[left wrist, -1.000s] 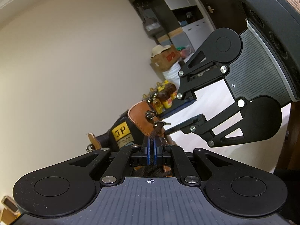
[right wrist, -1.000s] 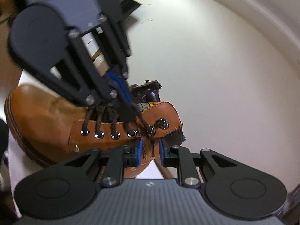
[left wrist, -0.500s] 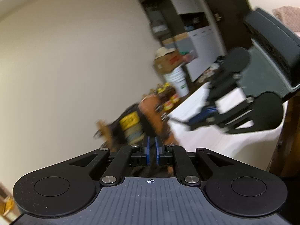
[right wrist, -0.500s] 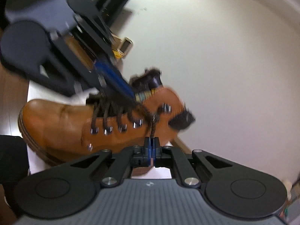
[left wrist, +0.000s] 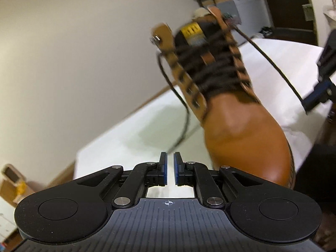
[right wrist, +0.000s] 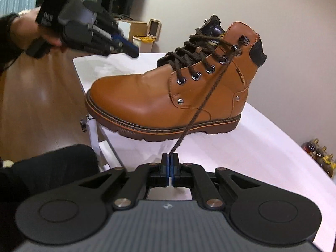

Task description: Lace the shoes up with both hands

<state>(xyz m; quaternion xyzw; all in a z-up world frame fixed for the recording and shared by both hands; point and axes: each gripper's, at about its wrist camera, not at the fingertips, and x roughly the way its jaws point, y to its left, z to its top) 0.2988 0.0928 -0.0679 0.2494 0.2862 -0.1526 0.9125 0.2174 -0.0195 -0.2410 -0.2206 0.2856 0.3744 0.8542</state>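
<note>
With the right gripper (right wrist: 170,163) pinching the lace (right wrist: 206,96) taut, the empty, slightly spread left gripper (left wrist: 170,172) should take the slack end (left wrist: 182,113) left of the boot (left wrist: 241,130).

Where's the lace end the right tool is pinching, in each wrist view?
Left wrist: the lace end runs from the boot's top eyelets, upper right, down to the right tool at the right edge.
Right wrist: centre, from the upper eyelets down into the shut right tool.
Shared landmark: the tan boot on the white table.
</note>
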